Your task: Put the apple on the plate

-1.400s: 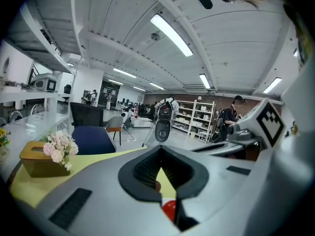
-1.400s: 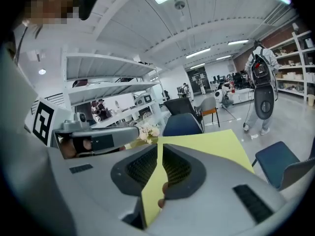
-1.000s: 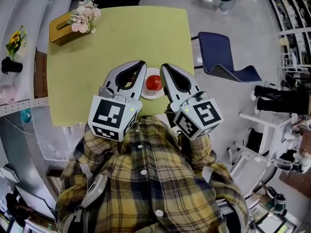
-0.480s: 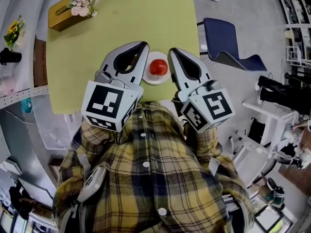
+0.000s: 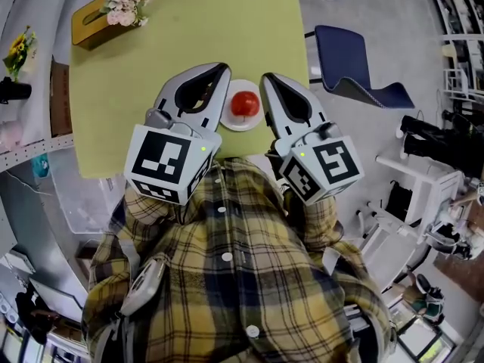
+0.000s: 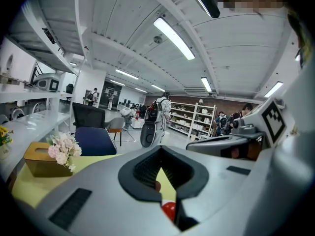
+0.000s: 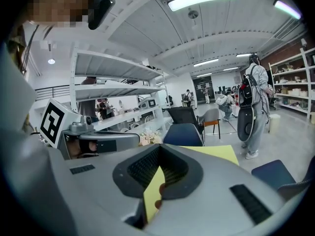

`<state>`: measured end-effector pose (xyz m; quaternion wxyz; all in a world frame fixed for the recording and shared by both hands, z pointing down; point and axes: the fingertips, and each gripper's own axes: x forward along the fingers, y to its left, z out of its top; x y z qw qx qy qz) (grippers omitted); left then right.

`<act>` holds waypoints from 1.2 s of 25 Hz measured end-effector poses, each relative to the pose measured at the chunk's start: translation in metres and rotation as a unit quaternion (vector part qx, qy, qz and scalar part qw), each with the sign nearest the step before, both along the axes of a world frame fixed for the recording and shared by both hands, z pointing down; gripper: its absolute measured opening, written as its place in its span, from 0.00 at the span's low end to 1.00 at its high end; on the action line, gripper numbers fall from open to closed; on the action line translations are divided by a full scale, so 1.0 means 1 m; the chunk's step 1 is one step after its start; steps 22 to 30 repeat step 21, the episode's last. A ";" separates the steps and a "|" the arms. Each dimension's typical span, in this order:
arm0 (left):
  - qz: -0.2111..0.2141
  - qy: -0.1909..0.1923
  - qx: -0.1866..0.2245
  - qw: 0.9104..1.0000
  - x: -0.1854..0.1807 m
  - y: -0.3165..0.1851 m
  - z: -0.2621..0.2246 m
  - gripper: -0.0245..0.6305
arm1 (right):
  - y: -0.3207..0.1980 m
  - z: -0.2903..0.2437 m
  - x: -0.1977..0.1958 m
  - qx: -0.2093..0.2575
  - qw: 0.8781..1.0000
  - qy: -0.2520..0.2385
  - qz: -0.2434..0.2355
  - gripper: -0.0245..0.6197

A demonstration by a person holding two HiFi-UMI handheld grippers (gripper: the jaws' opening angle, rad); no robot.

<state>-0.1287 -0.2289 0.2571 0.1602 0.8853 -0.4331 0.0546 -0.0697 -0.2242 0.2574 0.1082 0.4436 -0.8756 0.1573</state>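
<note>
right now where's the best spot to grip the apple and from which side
Grip the apple across its widest middle, pads on opposite flanks, coming from the near side just over the rim. It is round, so the middle probably slips least. It sits alone on the shallow plate, whose low rim leaves its sides free.

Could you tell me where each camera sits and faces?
Head view: on the person's head, facing steeply down at the apple on the plate; shirt, left gripper, right gripper show.
Left gripper view: on the left gripper, facing along its shut jaws over the table; right gripper shows.
Right gripper view: on the right gripper, likewise; left gripper shows.
Head and left gripper views share the apple.
</note>
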 end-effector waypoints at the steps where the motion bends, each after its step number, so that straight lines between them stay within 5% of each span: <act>1: -0.001 0.000 -0.001 1.000 0.000 0.000 0.000 0.05 | 0.000 0.001 0.000 -0.001 1.000 0.000 0.000 0.03; 30: -0.008 -0.017 -0.013 1.000 0.009 -0.013 0.007 0.05 | -0.003 0.002 0.005 -0.007 1.000 0.000 -0.006 0.03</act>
